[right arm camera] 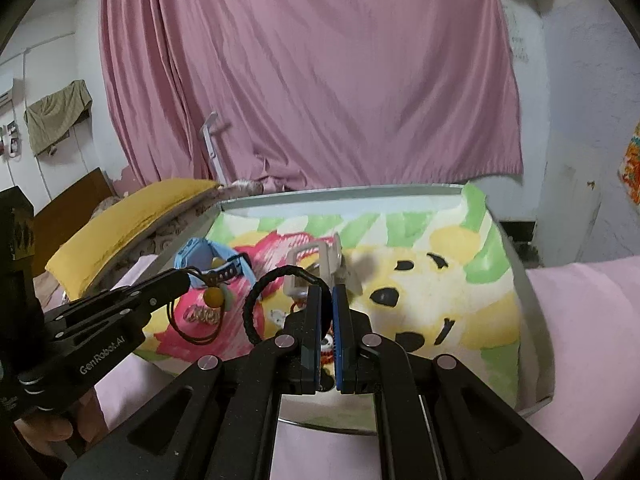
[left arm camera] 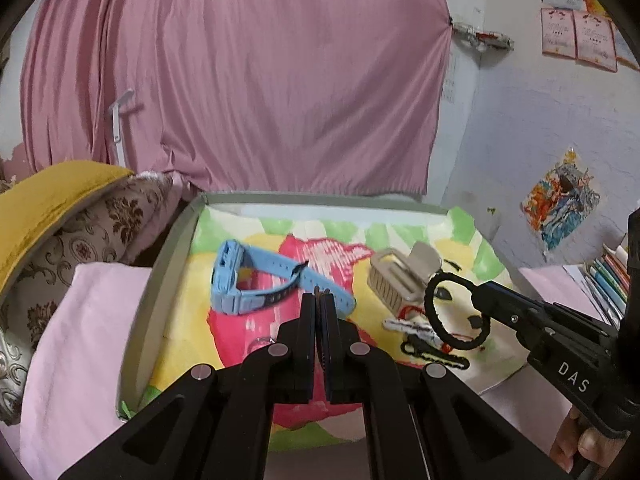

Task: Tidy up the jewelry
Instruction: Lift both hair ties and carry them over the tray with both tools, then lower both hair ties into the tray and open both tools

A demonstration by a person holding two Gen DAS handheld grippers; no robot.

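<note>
My left gripper (left arm camera: 319, 298) is shut on a thin brown cord necklace (right arm camera: 192, 320) with a yellow bead (right arm camera: 214, 297), which hangs below its tip (right arm camera: 188, 278). My right gripper (right arm camera: 327, 290) is shut on a black braided hair tie (right arm camera: 256, 304), held above the tray; it also shows in the left wrist view (left arm camera: 434, 312). A blue watch (left arm camera: 240, 280) and a beige hair claw (left arm camera: 400, 276) lie on the colourful cartoon cloth in the grey tray (left arm camera: 160, 272). Small clips and a red-threaded piece (left arm camera: 420, 332) lie under the hair tie.
The tray sits on a pink sheet (left arm camera: 80, 340). Patterned and yellow pillows (left arm camera: 60, 220) lie to the left. A pink curtain (left arm camera: 240, 80) hangs behind. Books (left arm camera: 608, 280) stand at the right. A silver sparkly piece (right arm camera: 202, 314) lies on the cloth.
</note>
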